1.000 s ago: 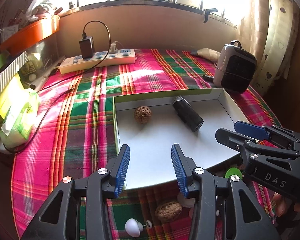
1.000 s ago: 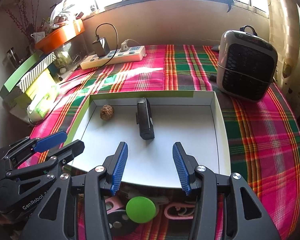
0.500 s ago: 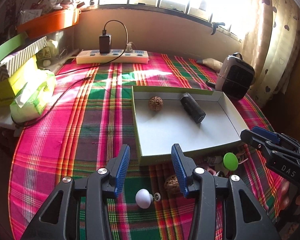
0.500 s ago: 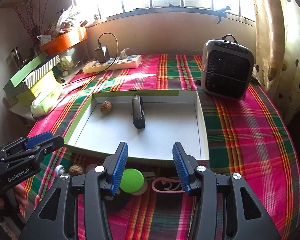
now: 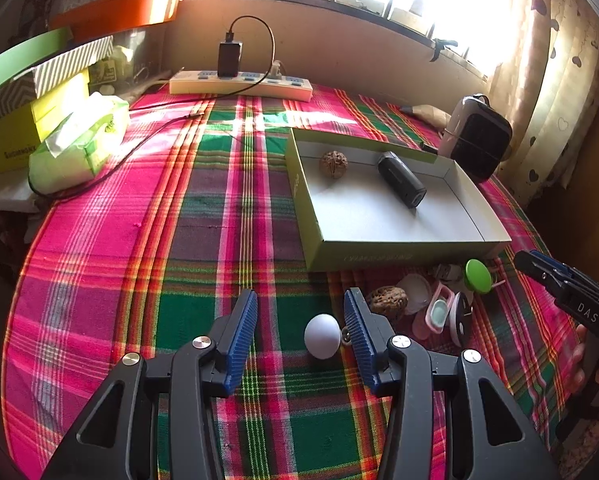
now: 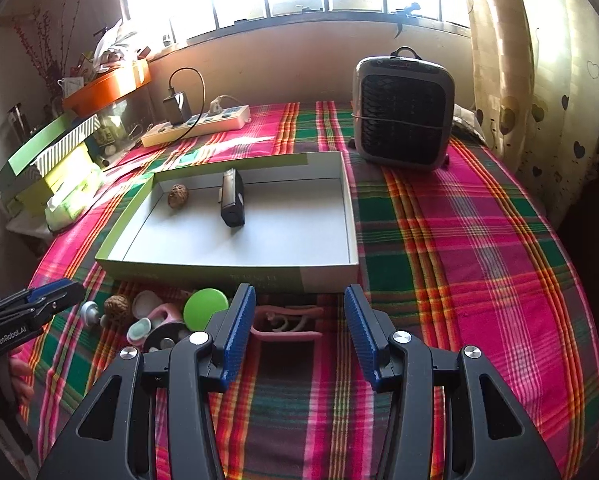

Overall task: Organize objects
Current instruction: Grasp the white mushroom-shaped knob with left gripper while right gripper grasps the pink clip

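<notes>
A shallow green-sided box [image 5: 391, 258] [image 6: 235, 270] sits on the plaid table and holds a walnut [image 5: 333, 164] [image 6: 178, 196] and a black cylinder [image 5: 401, 184] [image 6: 232, 198]. In front of it lie loose items: a white ball [image 5: 322, 336], a second walnut [image 5: 387, 299] [image 6: 116, 309], a green disc [image 5: 478, 276] [image 6: 205, 307] and a pink clip [image 6: 287, 324]. My left gripper [image 5: 299, 332] is open with the white ball between its fingers, close to the right one. My right gripper [image 6: 299, 328] is open above the pink clip.
A grey fan heater [image 6: 403, 114] stands at the back right. A power strip [image 5: 239, 84] with a charger lies along the back wall. A tissue pack [image 5: 79, 144] and stacked boxes [image 5: 39, 80] sit at the left.
Both grippers have pulled back from over the box toward the near table edge. The loose items in front of the box have come into view between the fingers.
</notes>
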The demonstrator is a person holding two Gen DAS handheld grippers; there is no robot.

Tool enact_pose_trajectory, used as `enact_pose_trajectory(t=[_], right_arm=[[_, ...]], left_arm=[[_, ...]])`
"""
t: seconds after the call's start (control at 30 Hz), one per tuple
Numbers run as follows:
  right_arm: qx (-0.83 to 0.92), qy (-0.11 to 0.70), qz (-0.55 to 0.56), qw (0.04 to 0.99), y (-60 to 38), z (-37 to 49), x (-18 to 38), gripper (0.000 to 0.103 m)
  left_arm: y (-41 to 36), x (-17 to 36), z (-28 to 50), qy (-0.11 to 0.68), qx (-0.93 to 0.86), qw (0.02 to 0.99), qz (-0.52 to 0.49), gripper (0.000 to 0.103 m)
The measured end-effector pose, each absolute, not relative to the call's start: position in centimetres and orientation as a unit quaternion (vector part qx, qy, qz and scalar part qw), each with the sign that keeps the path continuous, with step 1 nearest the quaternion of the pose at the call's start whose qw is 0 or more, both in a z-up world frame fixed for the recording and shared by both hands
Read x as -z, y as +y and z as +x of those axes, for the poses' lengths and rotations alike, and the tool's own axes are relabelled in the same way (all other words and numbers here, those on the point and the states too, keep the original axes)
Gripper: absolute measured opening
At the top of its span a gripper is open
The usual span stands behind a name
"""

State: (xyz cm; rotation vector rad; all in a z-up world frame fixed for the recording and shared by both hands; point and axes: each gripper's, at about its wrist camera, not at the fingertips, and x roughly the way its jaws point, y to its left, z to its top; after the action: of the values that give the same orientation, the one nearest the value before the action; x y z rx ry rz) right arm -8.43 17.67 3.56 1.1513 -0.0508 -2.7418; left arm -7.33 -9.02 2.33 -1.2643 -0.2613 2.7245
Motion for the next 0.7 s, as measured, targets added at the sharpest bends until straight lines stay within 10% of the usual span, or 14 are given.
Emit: enact_pose_trajectory(t=[0.7], right_arm=[[0.908, -0.017, 0.410, 0.087, 17.9, -8.6, -1.1, 0.056]], left_arm=[[-8.2, -0.6, -7.6, -0.060, -0.899, 0.074, -0.427, 0.044]])
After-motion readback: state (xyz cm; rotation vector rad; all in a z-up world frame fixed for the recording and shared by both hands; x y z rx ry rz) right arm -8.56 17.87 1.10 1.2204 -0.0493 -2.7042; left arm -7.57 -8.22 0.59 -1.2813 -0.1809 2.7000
